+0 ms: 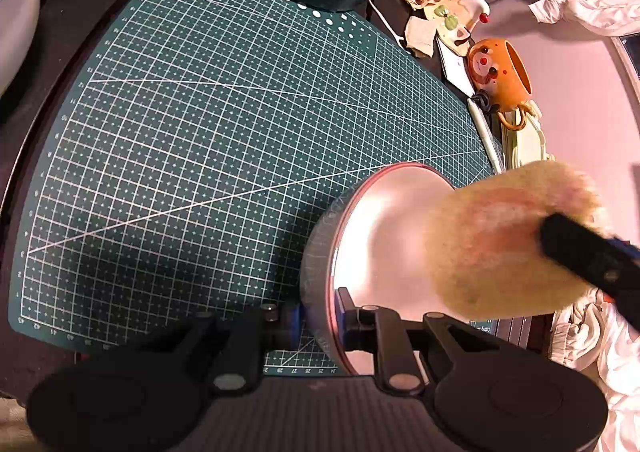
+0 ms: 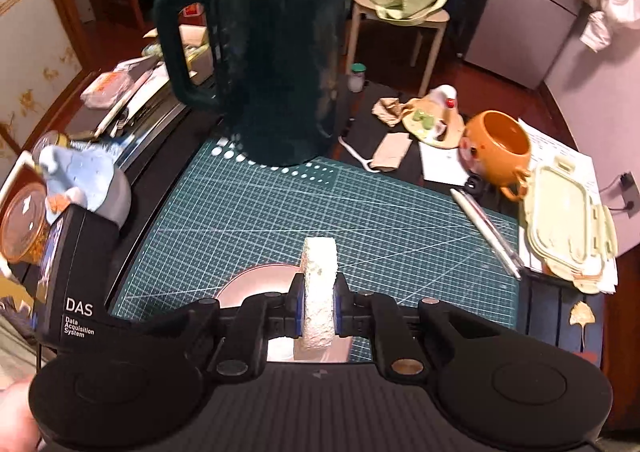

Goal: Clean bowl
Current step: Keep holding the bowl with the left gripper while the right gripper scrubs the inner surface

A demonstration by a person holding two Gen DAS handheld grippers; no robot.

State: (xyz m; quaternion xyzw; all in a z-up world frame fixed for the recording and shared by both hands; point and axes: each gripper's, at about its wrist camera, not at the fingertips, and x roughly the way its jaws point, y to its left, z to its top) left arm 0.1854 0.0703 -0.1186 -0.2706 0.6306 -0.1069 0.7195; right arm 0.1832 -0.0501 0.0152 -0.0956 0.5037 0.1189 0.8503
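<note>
My left gripper (image 1: 316, 318) is shut on the rim of a shiny metal bowl (image 1: 384, 236). The bowl is tipped on its side over the green cutting mat (image 1: 200, 131), its hollow facing right. A pale yellow sponge (image 1: 492, 244) presses into the bowl's open side, blurred, with a black finger (image 1: 584, 256) of the right gripper on it. In the right wrist view my right gripper (image 2: 318, 308) is shut on the sponge (image 2: 320, 264), held edge-on. The bowl (image 2: 260, 284) shows just beneath it. The left gripper's black body (image 2: 76, 272) stands at the left.
A dark green kettle (image 2: 272, 63) stands at the mat's far edge. Right of the mat lie an orange face mug (image 2: 496, 147), a pen (image 2: 488, 232) and a pale green lunchbox lid (image 2: 564, 211). Jars and clutter crowd the left side (image 2: 24, 219).
</note>
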